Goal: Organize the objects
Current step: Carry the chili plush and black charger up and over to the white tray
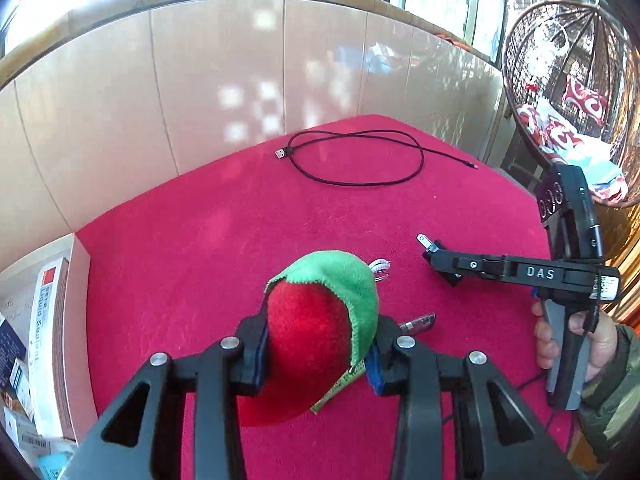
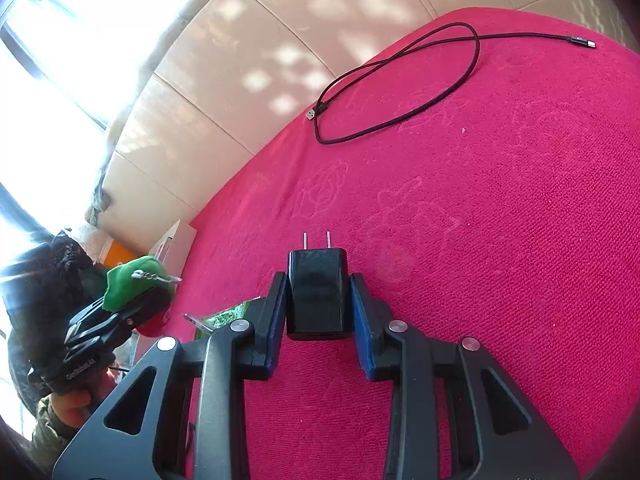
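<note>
Both claws are loaded. The left claw (image 1: 316,344) grips a red-and-green plush strawberry (image 1: 320,316), and the right claw (image 2: 318,300) clamps a black charger plug (image 2: 318,292). Ahead of both, a black cable (image 1: 356,156) lies looped on the red bench (image 1: 200,240), apparently unsorted.

plush strawberry (image 1: 316,332) hiding small metal object (image 1: 418,322), box (image 1: 44,344) text unreadable

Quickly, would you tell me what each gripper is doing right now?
Left gripper: shut on the red and green plush toy.
Right gripper: shut on the black charger plug.
</note>
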Motion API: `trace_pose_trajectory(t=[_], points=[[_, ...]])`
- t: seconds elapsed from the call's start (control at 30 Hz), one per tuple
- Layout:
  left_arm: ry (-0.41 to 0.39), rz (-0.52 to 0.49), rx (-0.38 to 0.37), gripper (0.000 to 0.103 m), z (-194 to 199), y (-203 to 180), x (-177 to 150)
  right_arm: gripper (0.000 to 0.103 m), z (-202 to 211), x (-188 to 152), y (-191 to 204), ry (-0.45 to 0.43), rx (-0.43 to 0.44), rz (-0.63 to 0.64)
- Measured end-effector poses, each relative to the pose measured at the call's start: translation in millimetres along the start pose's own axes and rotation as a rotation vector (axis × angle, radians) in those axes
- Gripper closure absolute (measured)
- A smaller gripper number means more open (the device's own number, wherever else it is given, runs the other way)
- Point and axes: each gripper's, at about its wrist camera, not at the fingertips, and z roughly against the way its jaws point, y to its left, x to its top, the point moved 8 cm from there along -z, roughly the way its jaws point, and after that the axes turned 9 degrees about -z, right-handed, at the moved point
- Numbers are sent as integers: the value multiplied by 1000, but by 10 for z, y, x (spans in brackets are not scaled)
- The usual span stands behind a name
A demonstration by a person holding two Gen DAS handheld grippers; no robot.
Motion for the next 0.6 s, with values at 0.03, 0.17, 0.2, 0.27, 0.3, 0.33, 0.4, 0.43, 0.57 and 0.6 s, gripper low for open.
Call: trace_pose_trajectory(t=[0.03,0.17,0.2,0.27,0.3,0.33,0.4,0.43,0.57,0.6], points=[[-13,22,3,66,115,13,-45,73,-2,6,3,0,4,-2],[-66,120,7,66,460,122,-165,73,20,8,9,0,13,-7],[-82,132,12,66,531,156,-174,73,24,6,13,0,13,-7],[-109,152,7,66,647,196,-195,74,22,0,22,-2,13,-9],[-118,159,-2,66,701,198,-216,74,23,-2,25,-3,10,-9],[-125,161,-5,66,752,192,-243,74,23,0,25,-7,3,-10],[-144,148,9,66,875,159,-320,74,16,9,25,-12,-12,-10],[-153,149,11,66,937,145,-365,74,9,12,29,-15,-20,-10],[-176,194,4,65,1151,165,-553,74,97,55,27,-76,-78,-1],[-180,198,16,65,1215,194,-598,74,180,63,49,-110,-121,26]])
